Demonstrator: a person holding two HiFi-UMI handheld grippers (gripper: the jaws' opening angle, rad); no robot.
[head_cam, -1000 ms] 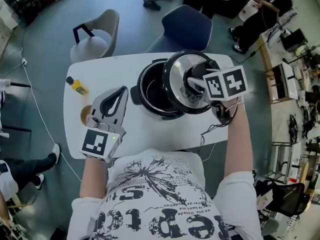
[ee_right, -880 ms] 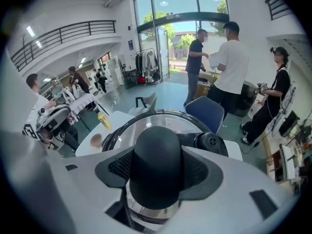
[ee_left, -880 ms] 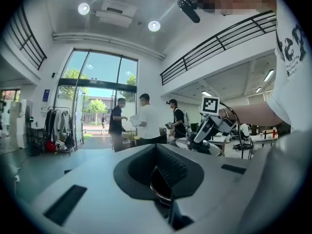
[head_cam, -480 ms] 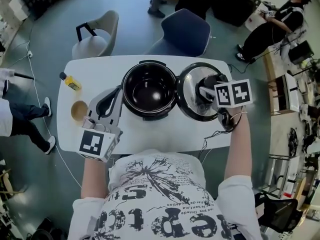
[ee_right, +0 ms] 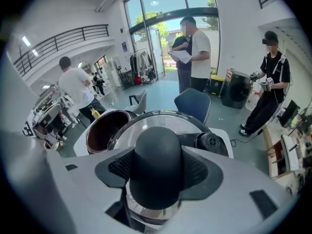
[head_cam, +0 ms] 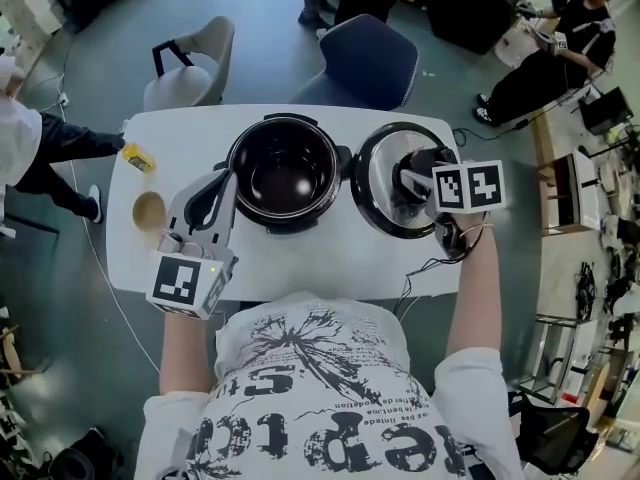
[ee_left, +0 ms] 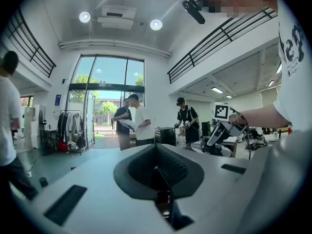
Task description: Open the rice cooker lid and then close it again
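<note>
Right claw (ee_right: 156, 168): clamped tight on the dome-shaped black knob (ee_right: 156, 152), with a pad pressed on each side of it.
Lid: the black-rimmed round silver lid (head_cam: 375, 188) was off the pot at centre right of the head view, just beside the cooker. Whether it rested on the worktop couldn't be told.
Cooker: the round black rice cooker (head_cam: 285, 173) stood open at the middle of the white rounded worktop (head_cam: 300, 258), dark inner bowl on show.
Left claw (head_cam: 222, 180): jaws together and nothing in them, just beside the cooker's lower-left wall.
Left edge: a small yellow bottle (head_cam: 137, 158) and a round tan cup (head_cam: 148, 210) stood well apart from the cooker.
</note>
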